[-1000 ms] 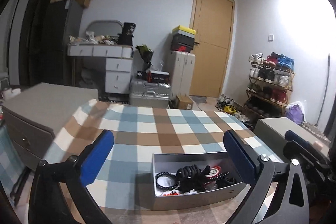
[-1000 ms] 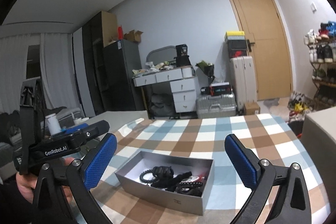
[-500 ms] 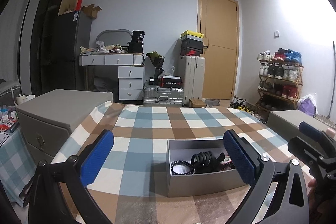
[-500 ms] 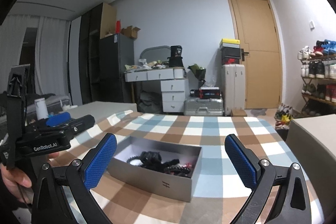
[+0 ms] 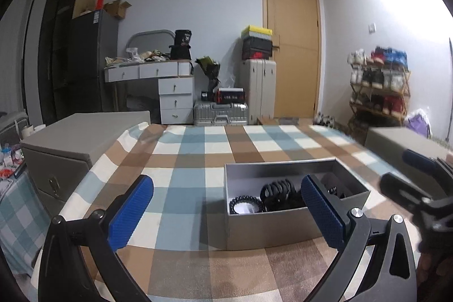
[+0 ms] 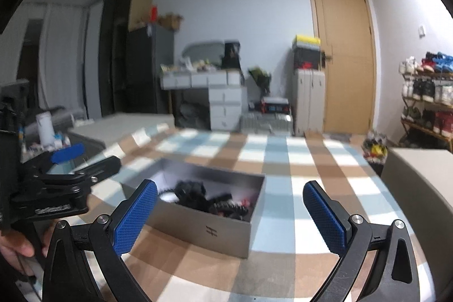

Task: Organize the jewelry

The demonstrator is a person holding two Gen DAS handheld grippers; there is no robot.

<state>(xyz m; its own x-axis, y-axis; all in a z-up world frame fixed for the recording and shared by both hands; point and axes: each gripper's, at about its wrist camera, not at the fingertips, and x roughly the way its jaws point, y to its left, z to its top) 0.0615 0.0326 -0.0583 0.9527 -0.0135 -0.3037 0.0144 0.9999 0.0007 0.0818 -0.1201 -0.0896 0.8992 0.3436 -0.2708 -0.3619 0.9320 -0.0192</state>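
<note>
Right wrist: box (image 6: 226, 228) between parted jaws.

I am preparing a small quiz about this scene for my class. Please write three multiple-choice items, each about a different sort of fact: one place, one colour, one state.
1. Where does the grey box stand?
A. on the checked tablecloth
B. on the shoe rack
C. on the floor by the door

2. What colour are the pads on the gripper fingers?
A. red
B. blue
C. yellow

3. In what state is the grey box?
A. shut with a lid
B. open and empty
C. open, with dark accessories inside

Answers:
1. A: the box rests on the checked tablecloth, its base on the brown and blue squares.
2. B: the finger pads of the left gripper and those of the right gripper are blue.
3. C: no lid covers it, and a black hair claw and a black coil ring lie inside.
</note>
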